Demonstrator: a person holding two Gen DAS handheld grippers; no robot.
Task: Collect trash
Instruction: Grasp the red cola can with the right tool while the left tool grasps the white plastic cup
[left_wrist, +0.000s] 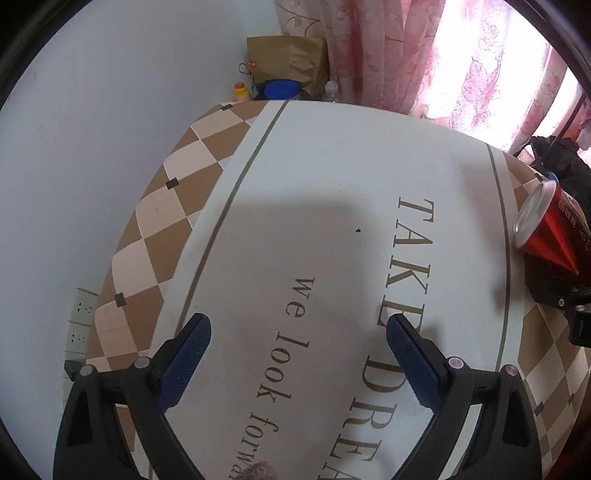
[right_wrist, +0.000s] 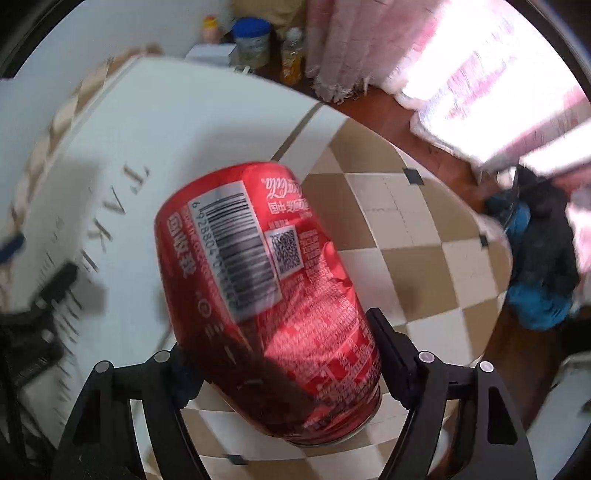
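A red soda can (right_wrist: 266, 295) with a barcode label is held between the jaws of my right gripper (right_wrist: 284, 343), above the table's checkered border. The same can (left_wrist: 546, 229) shows at the right edge of the left wrist view, tilted, held by the right gripper (left_wrist: 569, 291). My left gripper (left_wrist: 297, 332) is open and empty, low over the white printed tablecloth (left_wrist: 332, 184). The right wrist view is blurred by motion.
A brown paper bag (left_wrist: 288, 62), a blue-lidded tin (left_wrist: 282, 88) and bottles (right_wrist: 291, 55) stand beyond the table's far edge by pink curtains (left_wrist: 406, 48). A black and blue bag (right_wrist: 535, 273) lies on the floor to the right. A wall socket (left_wrist: 79, 321) is at left.
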